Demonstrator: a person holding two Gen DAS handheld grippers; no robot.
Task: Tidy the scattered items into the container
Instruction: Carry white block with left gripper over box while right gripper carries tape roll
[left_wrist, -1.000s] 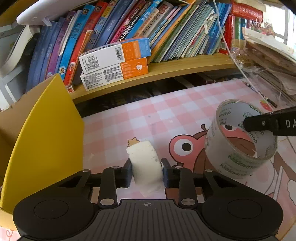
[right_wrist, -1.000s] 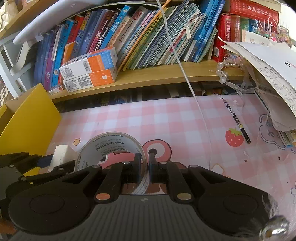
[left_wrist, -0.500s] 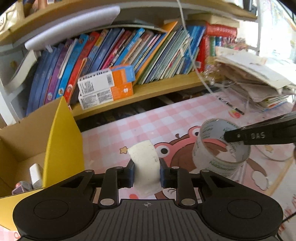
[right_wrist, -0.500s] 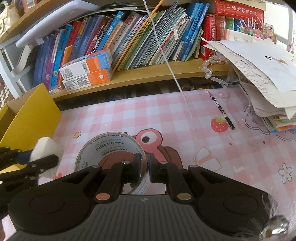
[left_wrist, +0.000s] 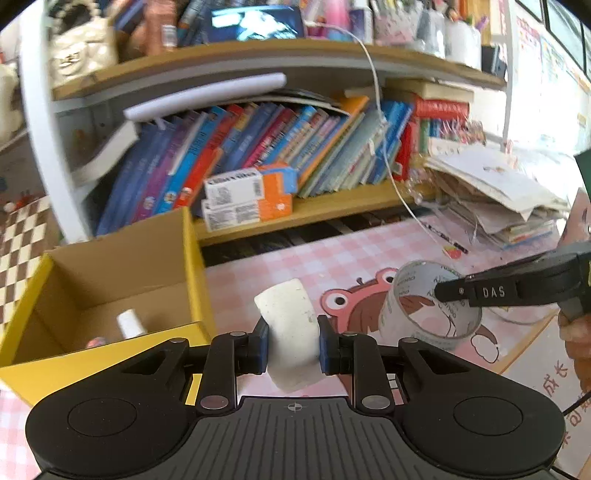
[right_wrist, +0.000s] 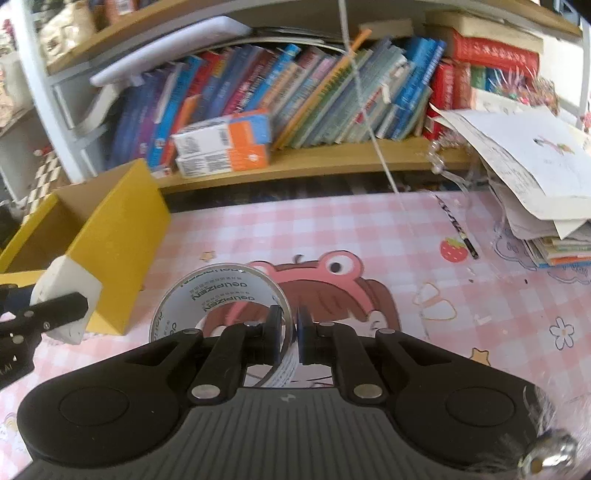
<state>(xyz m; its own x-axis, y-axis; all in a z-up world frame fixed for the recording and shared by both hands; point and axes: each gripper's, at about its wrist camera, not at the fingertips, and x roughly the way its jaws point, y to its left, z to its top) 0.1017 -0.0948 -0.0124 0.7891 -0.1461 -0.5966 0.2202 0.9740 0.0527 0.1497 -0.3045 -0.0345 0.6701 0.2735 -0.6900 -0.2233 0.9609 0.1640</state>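
Note:
My left gripper (left_wrist: 291, 349) is shut on a white eraser block (left_wrist: 290, 332), held above the pink mat just right of the yellow cardboard box (left_wrist: 192, 251). The box is open and holds a small white bottle (left_wrist: 129, 323). My right gripper (right_wrist: 293, 334) is shut on the wall of a clear tape roll (right_wrist: 218, 291), lifted off the mat. The roll (left_wrist: 430, 306) also shows in the left wrist view with the right gripper's finger (left_wrist: 480, 291) on it. The eraser (right_wrist: 66, 295) and the box (right_wrist: 118, 236) show at left in the right wrist view.
A bookshelf with many books (left_wrist: 280, 147) and two orange-white cartons (left_wrist: 247, 199) stands behind. A messy paper stack (right_wrist: 535, 177) lies at the right. A pencil (right_wrist: 458, 227) lies on the pink checked mat (right_wrist: 332, 229). A white cord (right_wrist: 369, 110) hangs down.
Both grippers have risen with their loads, and the left one has tilted so the box's inside now shows. The eraser has come closer to the box.

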